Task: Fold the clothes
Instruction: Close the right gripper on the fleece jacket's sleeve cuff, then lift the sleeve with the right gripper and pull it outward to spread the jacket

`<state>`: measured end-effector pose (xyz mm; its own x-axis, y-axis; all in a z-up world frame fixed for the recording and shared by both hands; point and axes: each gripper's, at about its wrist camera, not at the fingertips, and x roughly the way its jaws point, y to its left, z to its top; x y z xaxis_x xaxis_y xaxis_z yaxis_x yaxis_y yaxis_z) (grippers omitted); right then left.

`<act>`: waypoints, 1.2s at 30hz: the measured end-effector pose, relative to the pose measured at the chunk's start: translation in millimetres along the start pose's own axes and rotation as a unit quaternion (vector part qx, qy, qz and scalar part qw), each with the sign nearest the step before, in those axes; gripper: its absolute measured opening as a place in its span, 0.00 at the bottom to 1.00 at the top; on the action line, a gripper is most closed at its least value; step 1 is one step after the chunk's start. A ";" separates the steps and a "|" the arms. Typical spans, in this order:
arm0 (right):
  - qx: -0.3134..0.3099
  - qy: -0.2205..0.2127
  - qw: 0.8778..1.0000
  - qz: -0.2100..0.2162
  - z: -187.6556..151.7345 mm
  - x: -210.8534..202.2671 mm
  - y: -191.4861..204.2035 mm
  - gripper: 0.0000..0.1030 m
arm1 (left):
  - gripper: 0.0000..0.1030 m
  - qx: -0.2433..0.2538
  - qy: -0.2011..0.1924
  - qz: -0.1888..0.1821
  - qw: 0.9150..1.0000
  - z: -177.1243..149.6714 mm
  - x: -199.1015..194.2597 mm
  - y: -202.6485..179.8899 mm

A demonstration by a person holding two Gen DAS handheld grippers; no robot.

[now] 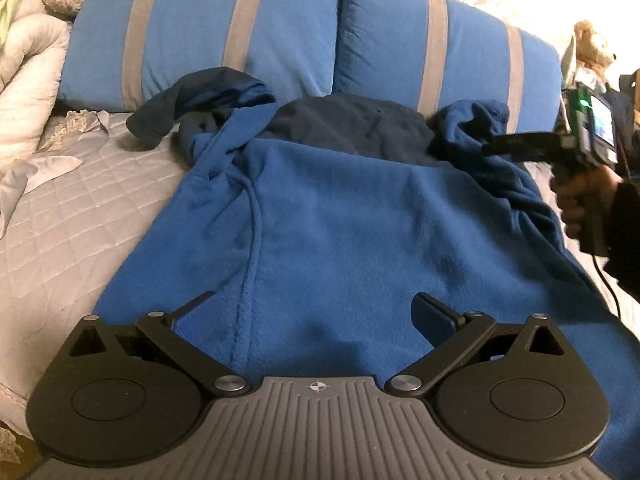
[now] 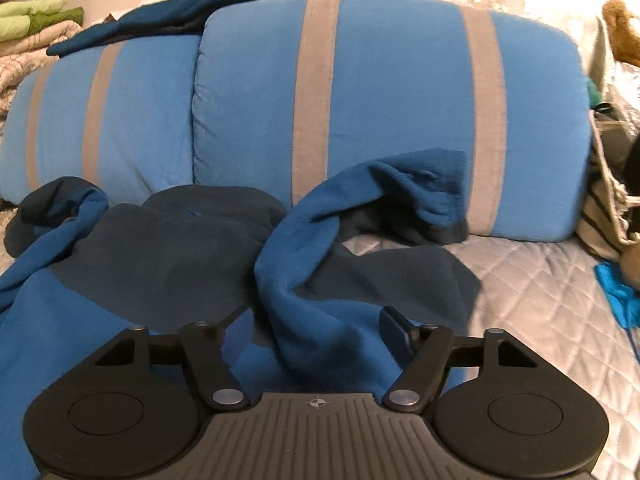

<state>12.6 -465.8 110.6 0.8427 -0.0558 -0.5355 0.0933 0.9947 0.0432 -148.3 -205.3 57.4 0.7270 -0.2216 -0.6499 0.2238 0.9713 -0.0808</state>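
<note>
A blue fleece hooded top [image 1: 340, 224] lies flat on the quilted bed, dark navy hood [image 1: 352, 128] toward the pillows. Its left sleeve [image 1: 192, 108] is bunched near the left pillow. Its right sleeve [image 2: 340, 240] is crumpled and runs between the fingers of my right gripper [image 2: 312, 332], which is open above it. The right gripper also shows in the left wrist view [image 1: 516, 146], at the sleeve. My left gripper [image 1: 316, 316] is open and empty, over the lower body of the top.
Two blue pillows with grey stripes [image 1: 224, 36] [image 2: 384, 112] stand against the headboard. A folded dark blue garment [image 2: 168, 16] lies on top of them. A grey quilted bedspread [image 2: 540, 280] covers the bed. A stuffed toy [image 1: 592, 48] and bags sit at the right.
</note>
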 end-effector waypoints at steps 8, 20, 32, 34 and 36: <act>-0.009 0.027 1.000 -0.005 12.0 40.9 16.5 0.17 | 1.00 -0.018 0.004 -0.017 1.000 0.6 3.3 4.1; 0.003 -0.048 0.999 -0.024 52.6 -52.9 -16.8 0.11 | 1.00 -0.026 0.001 -0.018 1.000 0.5 1.3 5.0; 0.041 0.048 0.998 0.001 -18.6 -109.8 -60.7 0.11 | 1.00 -0.033 -0.003 -0.021 0.999 -0.2 0.7 9.7; 0.057 0.073 0.996 0.000 -35.5 -107.1 -65.2 0.10 | 1.00 -0.034 -0.002 -0.023 0.999 -0.5 0.4 11.9; 0.058 0.095 0.994 -0.003 -48.2 -105.0 -66.6 0.10 | 1.00 -0.035 -0.002 -0.025 0.999 -0.9 0.0 13.3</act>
<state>-107.6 -522.1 123.3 0.7277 -0.0336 -0.6851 0.1680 0.9771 0.1305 -145.9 -192.4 55.6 0.7183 -0.2707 -0.6408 0.2148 0.9625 -0.1659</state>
